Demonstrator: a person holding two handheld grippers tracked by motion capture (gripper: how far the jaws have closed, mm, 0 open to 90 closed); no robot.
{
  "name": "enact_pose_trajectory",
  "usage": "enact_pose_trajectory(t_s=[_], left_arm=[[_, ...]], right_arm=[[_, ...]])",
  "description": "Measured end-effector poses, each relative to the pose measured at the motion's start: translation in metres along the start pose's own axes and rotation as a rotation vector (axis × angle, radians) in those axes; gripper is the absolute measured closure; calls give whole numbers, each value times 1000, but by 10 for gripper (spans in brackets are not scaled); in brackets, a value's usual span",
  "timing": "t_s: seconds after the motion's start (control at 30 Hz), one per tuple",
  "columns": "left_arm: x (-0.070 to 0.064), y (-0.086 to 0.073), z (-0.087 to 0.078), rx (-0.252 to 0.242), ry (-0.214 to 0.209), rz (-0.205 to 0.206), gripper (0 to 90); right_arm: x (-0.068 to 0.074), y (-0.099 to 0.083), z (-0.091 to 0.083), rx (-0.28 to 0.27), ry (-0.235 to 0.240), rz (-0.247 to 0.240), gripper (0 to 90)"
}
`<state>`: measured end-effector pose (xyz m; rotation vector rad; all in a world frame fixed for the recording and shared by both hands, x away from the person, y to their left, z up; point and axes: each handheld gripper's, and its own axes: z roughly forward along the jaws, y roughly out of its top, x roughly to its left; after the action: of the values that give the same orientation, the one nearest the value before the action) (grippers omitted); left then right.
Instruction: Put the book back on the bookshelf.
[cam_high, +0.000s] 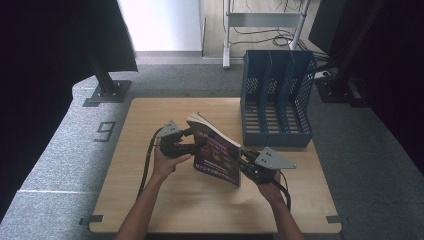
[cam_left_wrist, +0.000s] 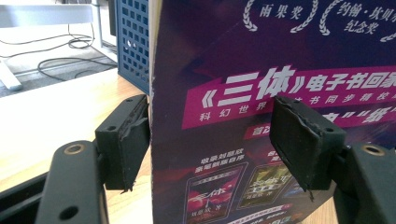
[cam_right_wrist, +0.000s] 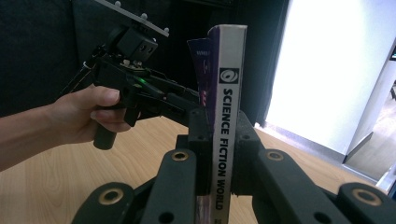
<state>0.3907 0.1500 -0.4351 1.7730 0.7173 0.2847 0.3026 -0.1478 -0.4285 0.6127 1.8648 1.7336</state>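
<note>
Magazine (cam_high: 216, 153) stood upright mid-tabletop (cam_high: 165, 200), nearer the far edge. Right tongs (cam_right_wrist: 219, 154) clamped on its spine; left tongs (cam_left_wrist: 219, 140) apart, straddling its opposite edge. Blue file rack (cam_high: 276, 100) at far right corner.

Wooden desk (cam_high: 200, 200), light grain, on grey carpet (cam_high: 55, 150). Blue mesh file rack (cam_high: 276, 100) upright at desk's far right corner, three slots facing forward. Rack corner (cam_left_wrist: 133, 42) also in left gripper view. Black "9" mark (cam_high: 105, 131) on carpet left of desk. Metal stand (cam_high: 262, 22) and loose cables (cam_high: 270, 37) beyond desk. Dark curtain (cam_high: 45, 50) at left.
</note>
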Motion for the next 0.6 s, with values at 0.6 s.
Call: enact_pose_trajectory(t_s=[0.6], left_arm=[[-7,3,-4,-4,-27,-2,312]], right_arm=[[-5,0,26,93,6,6,755]])
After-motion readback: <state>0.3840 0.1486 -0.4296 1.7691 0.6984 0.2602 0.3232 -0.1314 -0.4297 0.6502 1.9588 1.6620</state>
